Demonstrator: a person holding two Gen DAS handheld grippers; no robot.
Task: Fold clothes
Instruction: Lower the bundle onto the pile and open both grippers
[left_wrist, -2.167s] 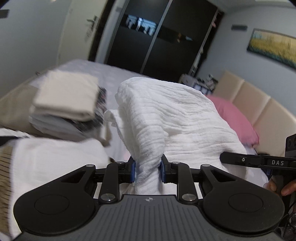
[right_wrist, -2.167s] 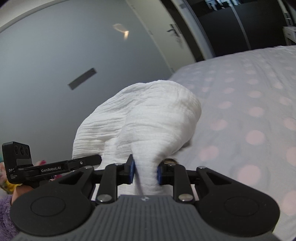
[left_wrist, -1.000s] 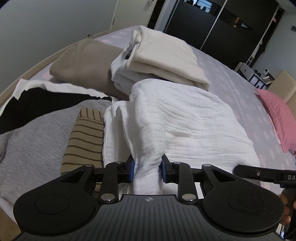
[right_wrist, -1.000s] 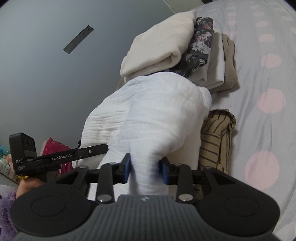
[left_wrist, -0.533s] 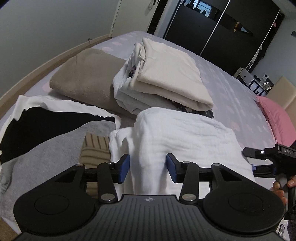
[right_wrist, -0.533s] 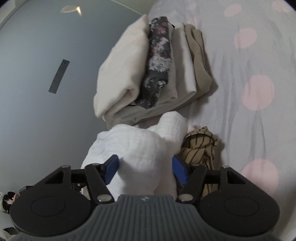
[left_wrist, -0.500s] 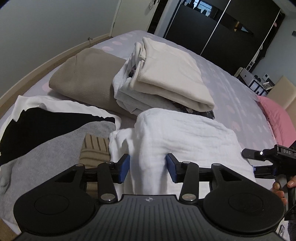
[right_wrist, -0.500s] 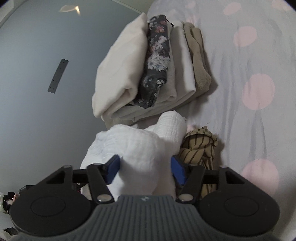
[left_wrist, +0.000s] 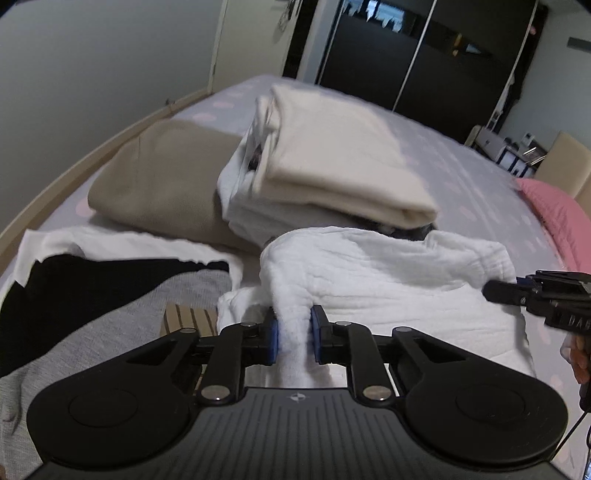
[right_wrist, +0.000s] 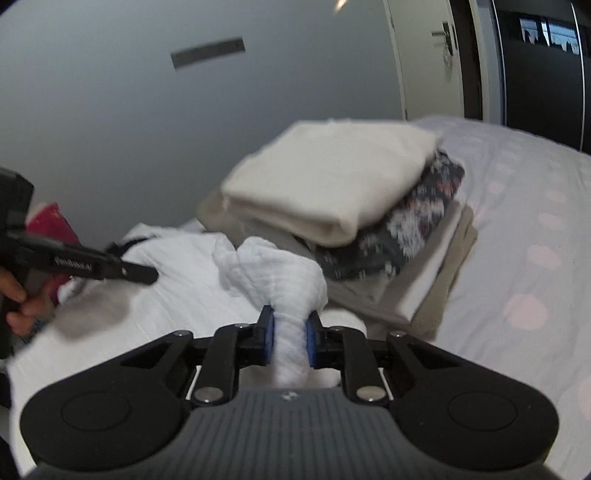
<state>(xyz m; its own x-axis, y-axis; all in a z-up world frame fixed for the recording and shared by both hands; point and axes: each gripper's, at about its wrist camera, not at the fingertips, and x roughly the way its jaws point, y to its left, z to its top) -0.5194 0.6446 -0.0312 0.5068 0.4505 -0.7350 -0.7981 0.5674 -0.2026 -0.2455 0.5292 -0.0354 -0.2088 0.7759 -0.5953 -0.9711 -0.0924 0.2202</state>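
A white crinkled cloth (left_wrist: 388, 273) lies folded on the bed, just in front of a stack of folded clothes (left_wrist: 332, 166). My left gripper (left_wrist: 294, 334) is closing, and its blue pads pinch a bunched near corner of the white cloth. In the right wrist view my right gripper (right_wrist: 289, 338) is closing too, pads pressed on another bunched corner of the white cloth (right_wrist: 273, 277). The stack (right_wrist: 332, 192), cream on top with a dark floral piece under it, sits right behind. Each gripper shows at the edge of the other's view.
A tan pillow (left_wrist: 159, 184) lies left of the stack. Black, grey and white clothes (left_wrist: 92, 288) spread at the near left, with a striped brown piece (left_wrist: 188, 317) beside the cloth. A pink pillow (left_wrist: 554, 206) lies far right. The dotted bedsheet (right_wrist: 524, 258) stretches right.
Both grippers opened around the white cloth half a second ago and have closed on its corners again. The right view rolled and now faces the stack more level.
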